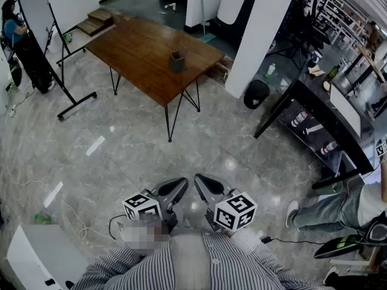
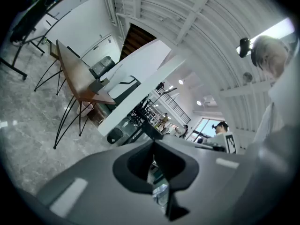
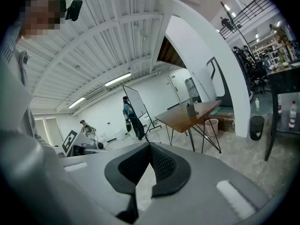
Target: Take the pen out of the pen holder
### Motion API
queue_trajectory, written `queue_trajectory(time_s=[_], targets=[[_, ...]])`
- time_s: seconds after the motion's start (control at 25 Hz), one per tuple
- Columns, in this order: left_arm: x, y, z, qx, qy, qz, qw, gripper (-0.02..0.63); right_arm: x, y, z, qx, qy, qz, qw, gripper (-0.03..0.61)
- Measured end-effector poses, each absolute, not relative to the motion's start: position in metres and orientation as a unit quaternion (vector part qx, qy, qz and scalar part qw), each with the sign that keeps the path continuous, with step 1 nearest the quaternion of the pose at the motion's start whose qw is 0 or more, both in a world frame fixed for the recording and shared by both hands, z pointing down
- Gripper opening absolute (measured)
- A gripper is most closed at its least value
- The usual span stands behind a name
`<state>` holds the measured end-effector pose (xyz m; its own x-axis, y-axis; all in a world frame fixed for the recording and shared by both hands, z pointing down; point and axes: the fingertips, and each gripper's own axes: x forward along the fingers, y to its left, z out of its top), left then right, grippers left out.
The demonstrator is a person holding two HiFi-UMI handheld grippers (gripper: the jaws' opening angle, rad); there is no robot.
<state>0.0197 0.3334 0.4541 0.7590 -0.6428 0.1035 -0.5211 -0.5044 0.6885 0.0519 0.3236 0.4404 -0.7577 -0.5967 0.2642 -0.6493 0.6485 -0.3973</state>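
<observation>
W/ left gripper (image 1: 180,185) & right gripper (image 1: 202,181) both closed, empty, could just bump & tip pen holder (image 1: 177,61) far ahead unless opened on approach.

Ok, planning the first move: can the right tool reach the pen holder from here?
Probably not: the right tool sits by the torso, with floor between it and the pen holder on the far table.

I see the pen holder (image 1: 177,61) as a small dark, square-sided cup standing upright near the middle of the brown wooden table (image 1: 139,47), well apart from me across the floor. At this range the pen is too small for me to make out.
</observation>
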Motion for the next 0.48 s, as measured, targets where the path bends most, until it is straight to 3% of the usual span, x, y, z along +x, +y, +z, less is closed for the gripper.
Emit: queue_trajectory(time_s=[0.48], targets=[[0.001, 0.197, 0.469, 0.863, -0.331, -0.093, 0.370, 0.008, 0.037, 0.190, 0.454, 0.345, -0.908, 0.233, 0.057, 0.000]])
